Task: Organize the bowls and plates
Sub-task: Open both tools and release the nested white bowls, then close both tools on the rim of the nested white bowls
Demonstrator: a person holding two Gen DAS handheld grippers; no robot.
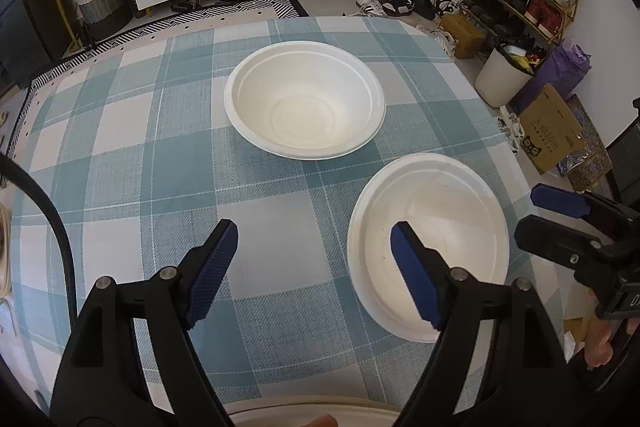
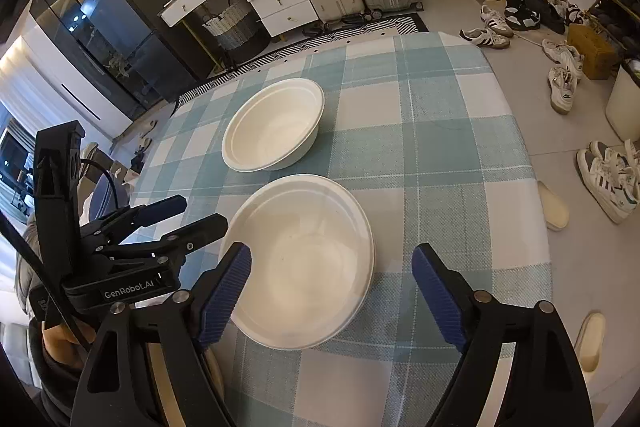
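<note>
Left gripper (image 1: 314, 269): jaws apart, nothing between them, hovering over bare checked worktop (image 1: 132, 163).

Far bowl (image 1: 305, 99) sits at 12 o'clock from it. Near bowl (image 1: 430, 247) sits at 3 o'clock, its rim passing behind the right-hand finger (image 1: 416, 275); whether they touch cannot be told.

Right gripper (image 2: 332, 291): jaws spread and empty, straddling the near bowl's front edge.

Judgement: the likely step is nesting one bowl in the other. Take the near rim with one pad inside and one outside (thin moulded wall, so it may flex), close gently, lift straight, then lower centred into the far bowl.
</note>
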